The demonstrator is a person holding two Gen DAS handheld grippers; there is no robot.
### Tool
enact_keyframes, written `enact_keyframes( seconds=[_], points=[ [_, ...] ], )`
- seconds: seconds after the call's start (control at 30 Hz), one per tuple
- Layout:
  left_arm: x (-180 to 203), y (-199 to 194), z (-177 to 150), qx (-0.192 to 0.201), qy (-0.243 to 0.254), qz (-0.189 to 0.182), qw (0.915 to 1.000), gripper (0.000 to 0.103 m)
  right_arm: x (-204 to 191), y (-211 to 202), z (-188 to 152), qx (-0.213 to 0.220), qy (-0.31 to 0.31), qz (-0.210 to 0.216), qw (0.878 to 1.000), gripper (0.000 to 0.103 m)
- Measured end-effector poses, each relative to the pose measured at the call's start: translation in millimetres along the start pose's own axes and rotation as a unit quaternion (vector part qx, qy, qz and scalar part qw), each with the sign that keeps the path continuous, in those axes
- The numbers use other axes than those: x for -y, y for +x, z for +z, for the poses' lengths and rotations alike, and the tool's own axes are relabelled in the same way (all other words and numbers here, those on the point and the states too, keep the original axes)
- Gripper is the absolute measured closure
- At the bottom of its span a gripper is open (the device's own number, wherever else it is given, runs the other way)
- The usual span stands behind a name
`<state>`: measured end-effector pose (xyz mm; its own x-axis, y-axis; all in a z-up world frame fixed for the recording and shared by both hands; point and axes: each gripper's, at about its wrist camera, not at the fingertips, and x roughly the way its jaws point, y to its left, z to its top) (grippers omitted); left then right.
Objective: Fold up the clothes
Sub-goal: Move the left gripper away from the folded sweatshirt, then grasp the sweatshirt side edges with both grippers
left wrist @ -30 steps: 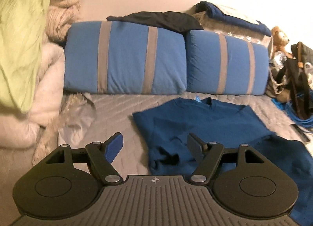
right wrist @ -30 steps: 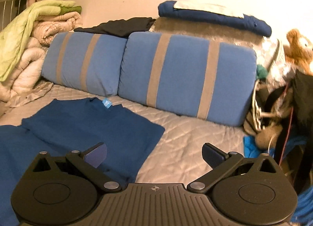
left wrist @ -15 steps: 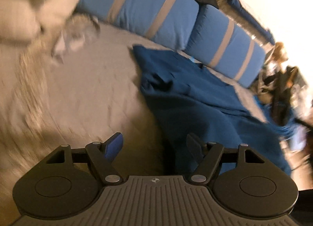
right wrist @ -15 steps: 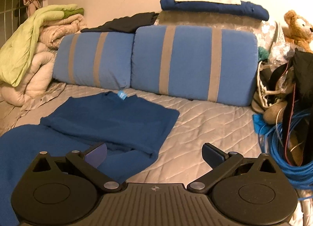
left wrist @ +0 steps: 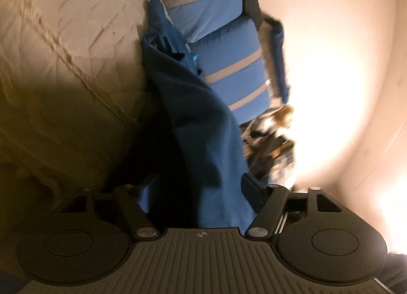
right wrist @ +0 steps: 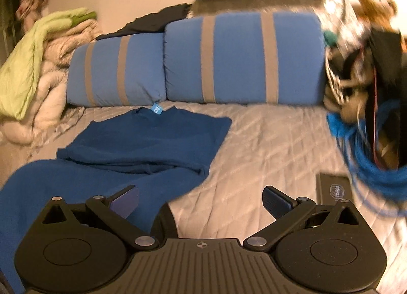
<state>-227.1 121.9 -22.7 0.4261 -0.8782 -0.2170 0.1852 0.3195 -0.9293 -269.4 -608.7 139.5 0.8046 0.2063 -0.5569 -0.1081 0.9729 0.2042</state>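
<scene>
**Left wrist view: jaws narrowing around the hem of the blue garment**

The left gripper [left wrist: 199,189] is rolled onto its side, and its jaws have just been closing with a fold of the blue garment [left wrist: 203,126] between them. The pads do not yet look pressed on the cloth, so I judge the grip unfinished. The sideways roll probably lets one finger slide under the fabric edge while the other comes down on top.

In the right wrist view, the right gripper [right wrist: 201,200] hovers with its jaws wide apart and nothing between them, low over the bottom edge of the same garment [right wrist: 142,141]. It seems poised to take the other corner so both hands can lift together.

The garment lies flat on the grey quilted bedspread [right wrist: 267,141], collar and tag toward the two blue striped pillows [right wrist: 241,57]; its upper part is already folded inward. A coil of blue cable [right wrist: 368,156] sits well off to the right.
</scene>
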Motion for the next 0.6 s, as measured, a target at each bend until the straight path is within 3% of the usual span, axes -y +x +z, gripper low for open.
enact_keyframes(
  seconds=[0.07, 0.17, 0.27, 0.5, 0.6],
  points=[
    [-3, 1, -2, 0.004, -0.014, -0.015, 0.9998, 0.066, 10, -2, -10, -0.002, 0.033, 0.012, 0.999, 0.001],
    [0, 2, -7, -0.006, -0.013, -0.018, 0.9997, 0.079, 24, -7, -23, -0.004, 0.083, 0.041, 0.996, 0.003],
    [3, 0, -11, -0.009, -0.014, -0.015, 0.9997, 0.09, 33, -9, -37, -0.01, 0.124, 0.083, 0.989, 0.012],
    [18, -6, -9, -0.007, 0.001, 0.001, 1.0, 0.094, 37, 4, -71, -0.064, 0.177, 0.183, 0.965, 0.016],
    [22, -5, -7, -0.012, 0.005, 0.013, 0.9998, 0.094, 34, 12, -86, -0.093, 0.196, 0.215, 0.952, 0.023]
  ],
)
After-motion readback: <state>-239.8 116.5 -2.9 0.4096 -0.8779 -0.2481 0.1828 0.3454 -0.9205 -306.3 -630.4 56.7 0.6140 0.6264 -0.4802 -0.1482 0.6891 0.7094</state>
